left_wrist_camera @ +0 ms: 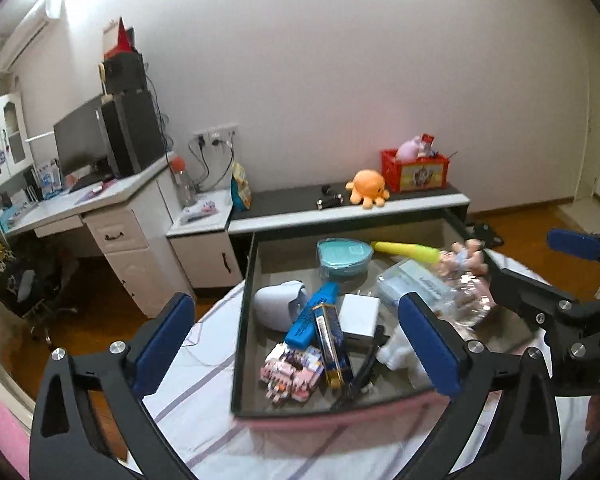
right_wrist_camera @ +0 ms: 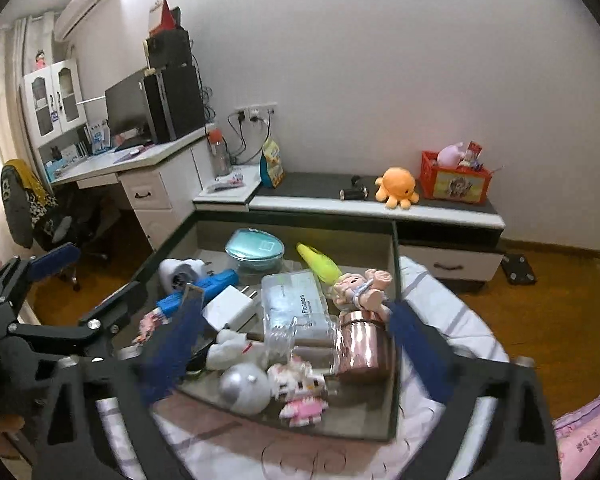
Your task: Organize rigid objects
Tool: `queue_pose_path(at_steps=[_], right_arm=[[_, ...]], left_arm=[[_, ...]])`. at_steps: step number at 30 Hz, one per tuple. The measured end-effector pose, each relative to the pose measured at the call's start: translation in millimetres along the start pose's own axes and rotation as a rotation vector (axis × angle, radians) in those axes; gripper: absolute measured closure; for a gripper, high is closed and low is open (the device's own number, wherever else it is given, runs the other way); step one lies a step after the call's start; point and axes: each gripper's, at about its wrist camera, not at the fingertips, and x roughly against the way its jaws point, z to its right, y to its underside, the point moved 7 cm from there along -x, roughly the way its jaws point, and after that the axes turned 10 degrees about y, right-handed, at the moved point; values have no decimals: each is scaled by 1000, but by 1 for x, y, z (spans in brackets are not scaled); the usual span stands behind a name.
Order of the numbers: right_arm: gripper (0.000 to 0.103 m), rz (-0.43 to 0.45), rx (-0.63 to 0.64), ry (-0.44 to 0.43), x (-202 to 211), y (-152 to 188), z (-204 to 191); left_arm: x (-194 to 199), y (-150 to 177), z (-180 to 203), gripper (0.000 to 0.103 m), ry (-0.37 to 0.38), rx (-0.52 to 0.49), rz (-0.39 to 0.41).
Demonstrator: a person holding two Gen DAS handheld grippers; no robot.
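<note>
While both tools hang above the tray (right_wrist_camera: 394, 280), the left gripper (left_wrist_camera: 300, 340) gapes wide — nothing between its pads. The right gripper (right_wrist_camera: 296, 356) is likewise spread, gripping nothing.

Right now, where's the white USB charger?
In the tray, mid-left in the right wrist view: white charger lies between the blue tube and the flossers box.

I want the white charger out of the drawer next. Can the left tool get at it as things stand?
Probably yes. The left tool is open and holds nothing, and the white charger lies on top with its upper face bare. The blue tube and the floss box crowd its sides, so come from above.
</note>
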Motion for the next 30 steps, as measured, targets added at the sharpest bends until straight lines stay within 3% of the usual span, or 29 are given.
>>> queue_pose_path(at_steps=[13,18,30], right_arm=[[0,223,-8,1,164,16,-14],[0,302,2,46,216,29,-20],[0,426,-32,74,298,37,-27]], left_arm=[[158,6,26,0,20,18,199],[218,11,41,0,6,-7,282],[317,20,54,0,-52,7,427]])
